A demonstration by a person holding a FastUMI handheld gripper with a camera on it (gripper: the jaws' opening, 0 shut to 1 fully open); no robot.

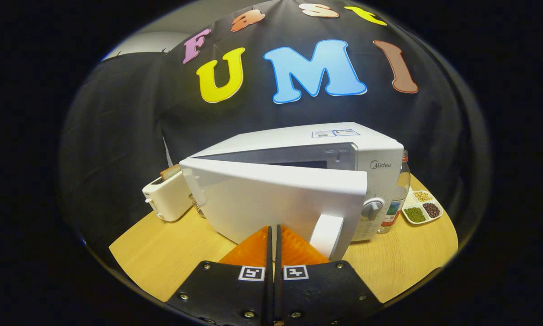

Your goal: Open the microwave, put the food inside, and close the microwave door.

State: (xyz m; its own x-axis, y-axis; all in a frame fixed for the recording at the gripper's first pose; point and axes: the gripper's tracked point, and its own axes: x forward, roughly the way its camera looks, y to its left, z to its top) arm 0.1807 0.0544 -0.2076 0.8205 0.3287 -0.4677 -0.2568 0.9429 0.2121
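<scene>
Gripper view, claw [273, 233]: fingers pressed together, holding nothing, tips at the door's lower face.
Microwave [375, 154]: on the wooden surface [163, 253], door [271, 194] partly ajar, handle [326, 235] just beside the fingers.
Food: likely the bread [170, 171] in the toaster [167, 199] beside the microwave; uncertain.
Nearby: bottle [400, 192], tray of beans [423, 207].
Risk: pushing off-centre may slide the microwave into the bottle.
</scene>
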